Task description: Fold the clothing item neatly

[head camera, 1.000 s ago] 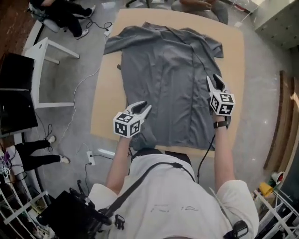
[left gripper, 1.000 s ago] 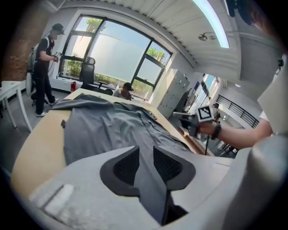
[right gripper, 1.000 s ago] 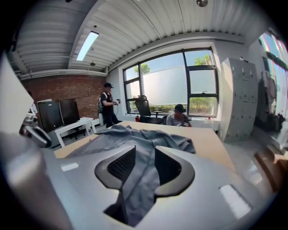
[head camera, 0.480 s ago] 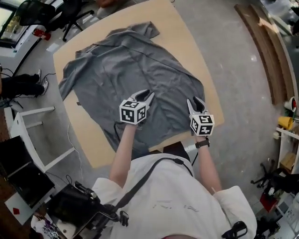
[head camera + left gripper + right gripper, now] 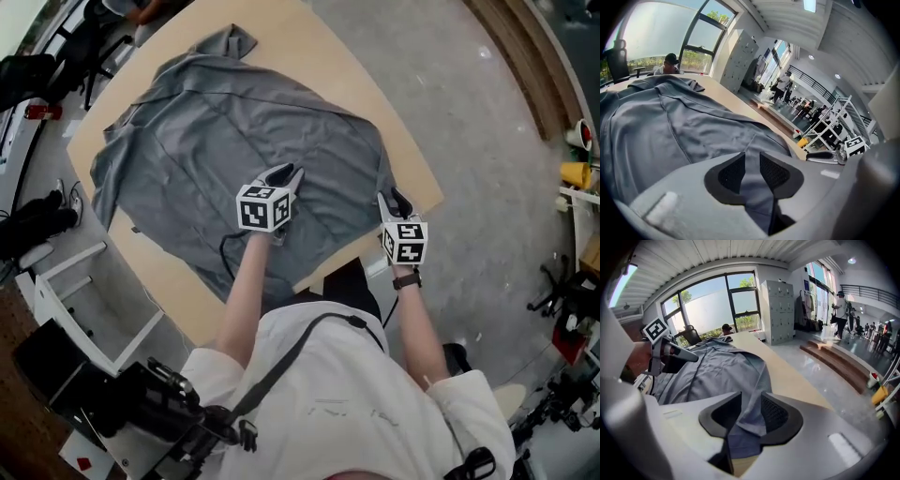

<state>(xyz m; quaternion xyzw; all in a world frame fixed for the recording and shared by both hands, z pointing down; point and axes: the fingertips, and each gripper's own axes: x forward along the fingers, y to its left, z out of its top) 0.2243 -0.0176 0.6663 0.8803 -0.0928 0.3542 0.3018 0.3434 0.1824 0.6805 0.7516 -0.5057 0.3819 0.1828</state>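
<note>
A grey short-sleeved shirt [image 5: 225, 131] lies spread flat on the tan wooden table [image 5: 314, 37]. My left gripper [image 5: 286, 174] hovers low over the shirt's middle, near the hem. Its jaws stand apart, and smooth grey cloth [image 5: 670, 131] shows through the gap [image 5: 751, 161]. My right gripper [image 5: 392, 199] is at the shirt's corner by the table's edge. A fold of that hem corner [image 5: 750, 394] lies in the gap of its open jaws [image 5: 751, 405], with no pad seen pressing it. Each gripper view shows the other gripper: the left gripper [image 5: 670, 353] and the right gripper [image 5: 834, 157].
The table's edge runs just past the shirt's corner [image 5: 797, 380], with grey floor beyond. A white frame stand [image 5: 89, 281] and black chairs [image 5: 37, 70] stand to the left. Wooden boards [image 5: 525, 56] lie on the floor at upper right. A person [image 5: 670, 63] sits past the far end.
The view has swung round the table. Both grippers have moved across and down: the left from the hem's corner onto the shirt's middle, the right to the corner at the table's edge. The shirt lies unmoved.
</note>
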